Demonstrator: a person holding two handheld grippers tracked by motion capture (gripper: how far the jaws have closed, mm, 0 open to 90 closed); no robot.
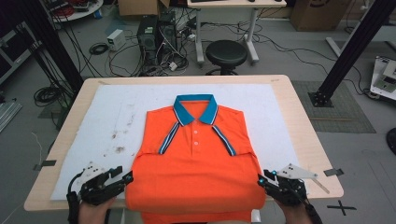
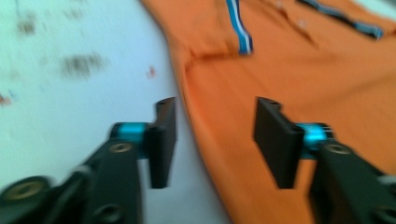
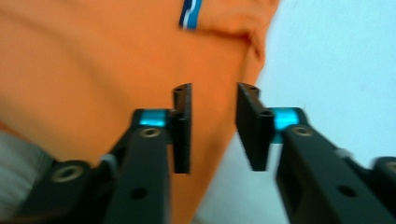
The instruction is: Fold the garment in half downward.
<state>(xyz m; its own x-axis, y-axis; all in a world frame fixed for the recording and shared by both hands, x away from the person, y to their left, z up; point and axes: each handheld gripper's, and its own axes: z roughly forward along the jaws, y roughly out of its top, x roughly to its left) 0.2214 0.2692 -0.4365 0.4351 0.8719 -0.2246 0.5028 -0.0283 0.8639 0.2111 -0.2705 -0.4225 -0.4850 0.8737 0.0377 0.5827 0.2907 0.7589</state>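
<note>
While both tools stand open and empty, the orange polo shirt (image 1: pixel 196 163) lies flat on the white mat (image 1: pixel 107 116) of the counter (image 1: pixel 299 126), between them. Left tool (image 2: pixel 215 140), jaws wide, straddles the shirt's side edge; right tool (image 3: pixel 214 126), jaws narrower, straddles the opposite edge. Likely faults: a jaw closing beside the hem and catching nothing; pinching only the top layer of the folded cloth; uneven pulls skewing the fold; the near hem, already over the counter's edge, sliding off.
</note>
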